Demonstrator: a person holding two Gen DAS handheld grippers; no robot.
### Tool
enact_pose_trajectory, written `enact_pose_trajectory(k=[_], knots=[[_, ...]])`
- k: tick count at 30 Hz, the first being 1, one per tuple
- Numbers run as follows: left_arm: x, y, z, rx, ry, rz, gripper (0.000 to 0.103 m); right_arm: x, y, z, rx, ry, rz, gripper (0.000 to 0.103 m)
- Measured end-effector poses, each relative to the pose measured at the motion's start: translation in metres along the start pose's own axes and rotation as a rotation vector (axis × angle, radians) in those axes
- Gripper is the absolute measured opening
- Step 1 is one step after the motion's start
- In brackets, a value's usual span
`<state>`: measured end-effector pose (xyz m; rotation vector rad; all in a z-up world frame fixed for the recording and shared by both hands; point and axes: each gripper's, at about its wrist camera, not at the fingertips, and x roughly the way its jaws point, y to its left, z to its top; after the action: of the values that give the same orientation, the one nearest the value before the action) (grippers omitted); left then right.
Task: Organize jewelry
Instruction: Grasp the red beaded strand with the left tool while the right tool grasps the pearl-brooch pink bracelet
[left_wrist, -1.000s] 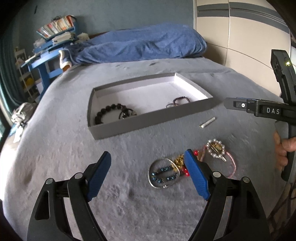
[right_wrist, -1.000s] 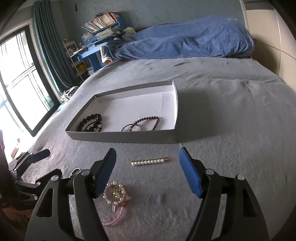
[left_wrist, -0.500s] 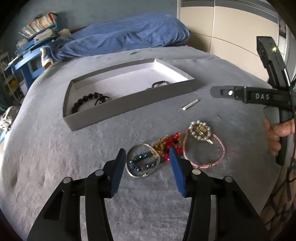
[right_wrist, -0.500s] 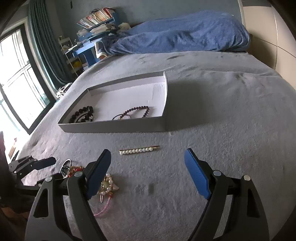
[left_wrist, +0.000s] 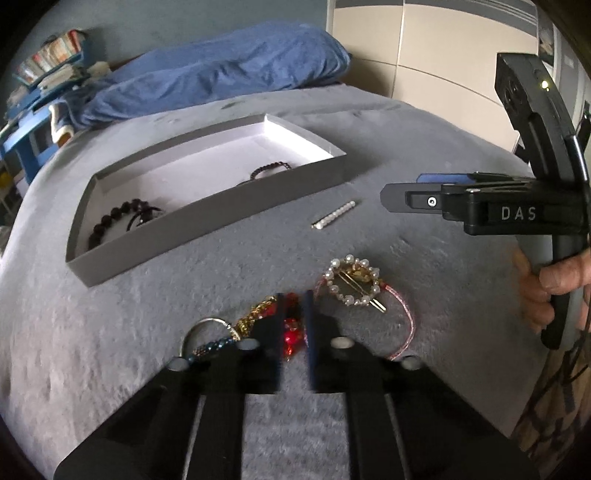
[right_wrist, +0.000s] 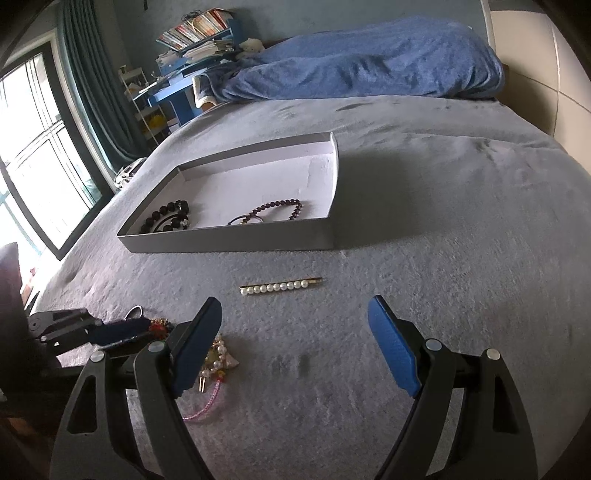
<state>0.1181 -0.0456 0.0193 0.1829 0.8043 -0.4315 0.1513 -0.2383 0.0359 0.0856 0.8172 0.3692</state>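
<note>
The red-and-gold beaded jewellery piece (left_wrist: 291, 332) lies on the grey plush bedspread (left_wrist: 424, 147), pinched between the nearly closed blue pads of the left gripper (left_wrist: 293, 314), beside a silver ring with dark blue beads (left_wrist: 201, 343). The right gripper (right_wrist: 295, 332) hovers spread wide, grasping nothing, just short of the pearl bar hair clip (right_wrist: 280, 286) before the shallow grey cardboard tray (right_wrist: 229, 240).

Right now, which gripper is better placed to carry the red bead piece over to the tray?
Left. The left gripper is nearly closed around the red bead piece. The right gripper hangs open above bare blanket, nearer the pearl bar clip.
</note>
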Motion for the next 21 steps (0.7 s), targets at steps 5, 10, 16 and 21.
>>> enact_pose_trajectory(k=[5,10,16,21], knots=[[-0.026,0.004,0.006,-0.028,-0.102,-0.01,0.001,-0.001,-0.002,-0.001,0.015,-0.005,0.005,0.081],[-0.058,0.028,0.014,-0.123,-0.217,-0.005,0.001,0.001,0.004,-0.001,-0.006,0.0,0.016,0.081],[-0.077,0.062,0.016,-0.213,-0.269,0.048,0.001,0.003,0.011,-0.003,-0.032,0.014,0.047,0.081],[-0.077,0.087,0.005,-0.262,-0.25,0.111,0.001,0.007,0.02,-0.005,-0.064,0.031,0.092,0.078]])
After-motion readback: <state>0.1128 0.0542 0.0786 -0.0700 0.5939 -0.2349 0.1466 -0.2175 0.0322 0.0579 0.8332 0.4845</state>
